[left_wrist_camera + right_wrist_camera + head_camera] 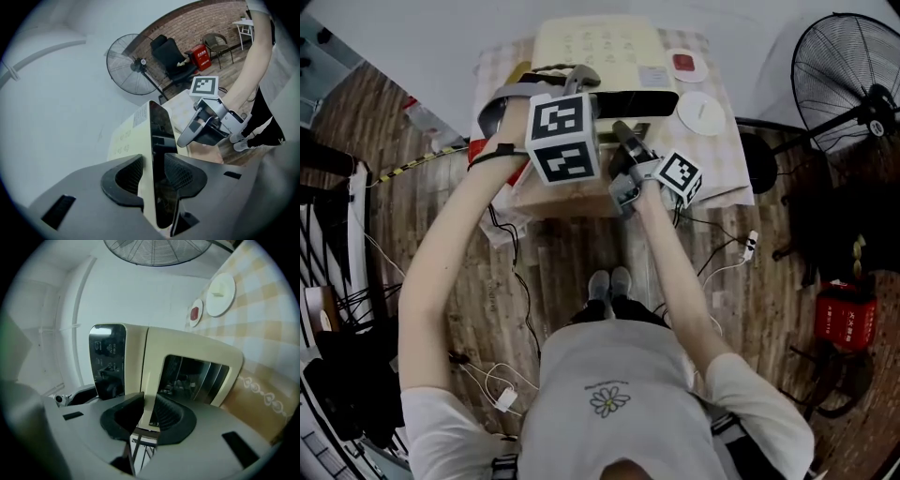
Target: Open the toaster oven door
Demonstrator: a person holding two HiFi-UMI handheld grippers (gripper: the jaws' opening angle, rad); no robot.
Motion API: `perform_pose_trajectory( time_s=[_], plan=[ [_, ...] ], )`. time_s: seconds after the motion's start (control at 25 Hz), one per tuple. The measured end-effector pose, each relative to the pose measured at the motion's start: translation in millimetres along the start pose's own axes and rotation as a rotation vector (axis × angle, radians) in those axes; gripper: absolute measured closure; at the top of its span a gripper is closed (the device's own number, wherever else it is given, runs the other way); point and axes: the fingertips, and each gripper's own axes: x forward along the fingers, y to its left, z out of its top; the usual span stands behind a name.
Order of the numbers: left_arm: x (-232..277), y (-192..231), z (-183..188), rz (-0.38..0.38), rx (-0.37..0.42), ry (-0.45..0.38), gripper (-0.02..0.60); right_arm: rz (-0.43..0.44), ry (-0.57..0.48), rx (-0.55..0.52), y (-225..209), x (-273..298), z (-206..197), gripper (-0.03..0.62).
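Note:
A cream toaster oven (591, 42) stands on a table with a checked cloth (727, 164), its black front facing me. My left gripper (152, 176) is shut on the oven's front corner, one pad on the cream side wall and the other on the black control panel (108, 357). In the head view the left gripper (534, 89) sits at the oven's left end. My right gripper (147, 413) lies rolled on its side, level with the front, and its pads pinch the cream edge of the glass door (197, 376). In the head view the right gripper (621, 128) meets the front near its middle.
A white round lid (701, 112) and a small red-and-white disc (685, 64) lie on the cloth right of the oven. A standing fan (848, 75) and a red container (846, 314) are on the floor at the right. Cables (511, 258) trail under the table by my feet.

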Motion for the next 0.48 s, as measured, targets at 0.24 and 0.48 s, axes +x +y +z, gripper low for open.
perform_pose_trajectory(
  time_s=[0.24, 0.48],
  plan=[
    [1.0, 0.3, -1.6, 0.000, -0.013, -0.016, 0.423, 0.041, -0.026, 0.080, -1.8, 2.2, -0.7, 0.536],
    [-0.3, 1.3, 0.2, 0.007, -0.022, -0.024, 0.423, 0.019, -0.048, 0.100, -1.9, 0.7, -0.1, 0.536]
  ],
)
